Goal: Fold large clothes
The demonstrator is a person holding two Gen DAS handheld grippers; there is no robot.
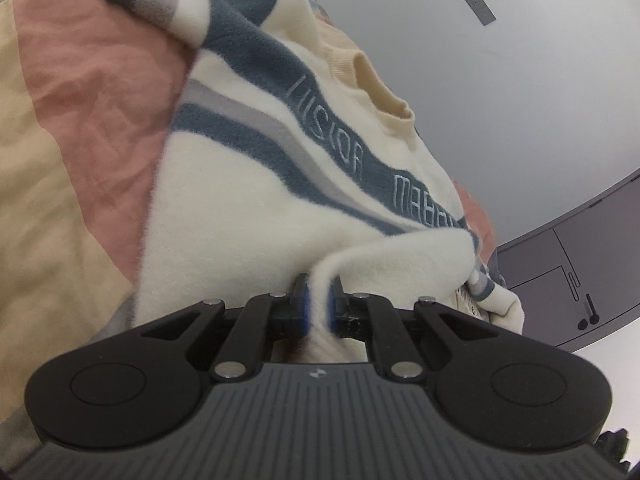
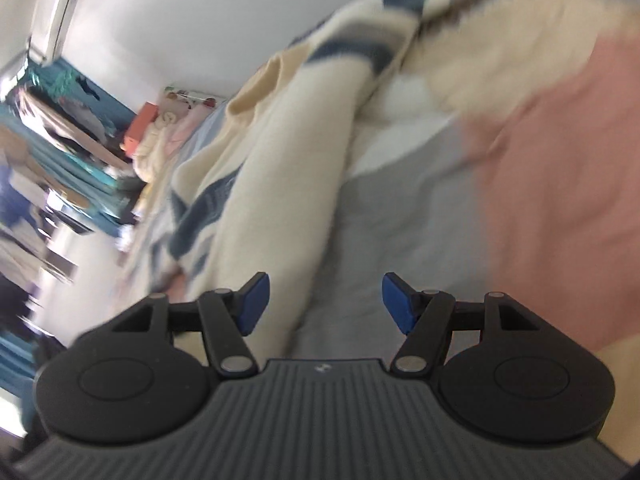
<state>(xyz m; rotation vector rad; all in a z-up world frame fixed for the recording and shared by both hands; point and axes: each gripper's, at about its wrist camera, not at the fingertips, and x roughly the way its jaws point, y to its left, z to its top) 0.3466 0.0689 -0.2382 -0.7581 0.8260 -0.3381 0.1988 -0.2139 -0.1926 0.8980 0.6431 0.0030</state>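
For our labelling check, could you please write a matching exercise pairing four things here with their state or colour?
Things:
1. left gripper
2. right gripper
3. sweater
4. bedsheet

States:
A. open, holding nothing
B. pink, tan and grey blocks
C. cream with blue and grey stripes
D. shut on a fold of cream cloth

Pairs: 1-D, 2-A, 3-C, 4-B
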